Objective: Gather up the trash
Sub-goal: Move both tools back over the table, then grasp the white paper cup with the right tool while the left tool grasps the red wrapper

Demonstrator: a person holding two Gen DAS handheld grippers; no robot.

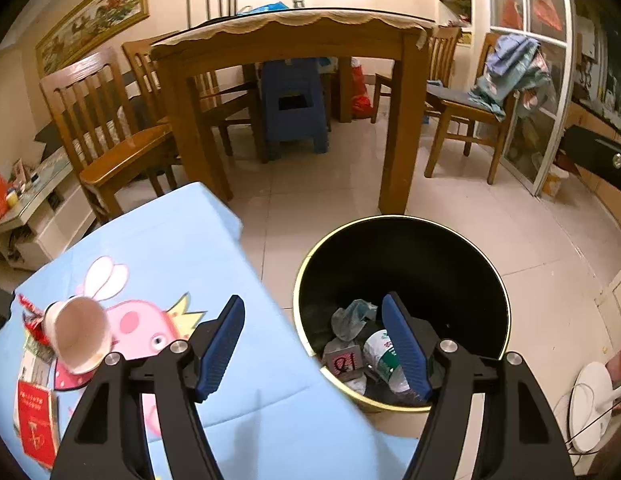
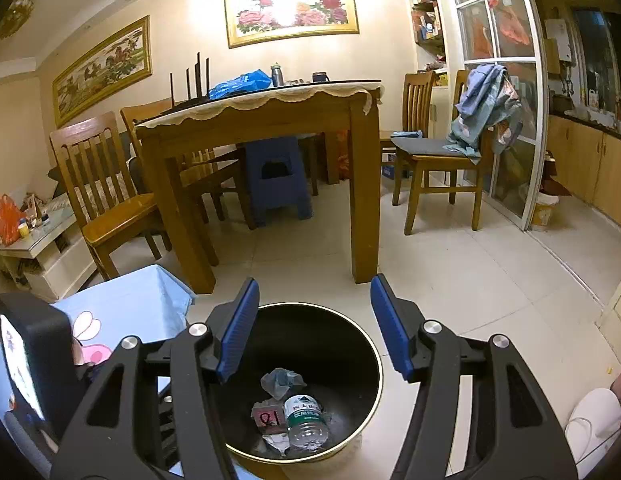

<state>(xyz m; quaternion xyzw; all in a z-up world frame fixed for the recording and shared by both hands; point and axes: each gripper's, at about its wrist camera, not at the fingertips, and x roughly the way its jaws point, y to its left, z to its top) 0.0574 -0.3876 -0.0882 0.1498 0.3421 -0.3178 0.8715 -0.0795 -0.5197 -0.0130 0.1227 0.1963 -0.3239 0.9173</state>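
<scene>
Both grippers empty, jaws spread wide; left gripper [image 1: 314, 344] hangs over the gap between the light-blue cartoon-print tablecloth [image 1: 198, 248] and the round black trash bin with a gold rim [image 1: 402, 240]; right gripper [image 2: 314, 328] sits above the same bin [image 2: 366, 344], nothing between its blue pads.

Bin already holds a clear plastic water bottle w/ green label [image 2: 306, 420], a crumpled grey plastic bag [image 2: 280, 382] and a small pinkish card marked in red [image 2: 268, 418].

Trash left on the cloth, well apart from the bin: a white paper cup lying on its side [image 1: 80, 334] (mouth toward the camera), a red-and-white crumpled wrapper [image 1: 32, 320] touching it, and a flat red booklet [image 1: 36, 420] near the cloth's near edge; more paper under the cup, can't tell what.

Likely next: left gripper goes for the cup. Risks, as I judge them: cup is light and round, so a push from one pad could roll it off the cloth; squeezing hard would crush it; the booklet lies flat, so fingers may scrape and snag the cloth instead of lifting it; a release too early on the way back drops trash on the floor tiles beside the rim.
</scene>
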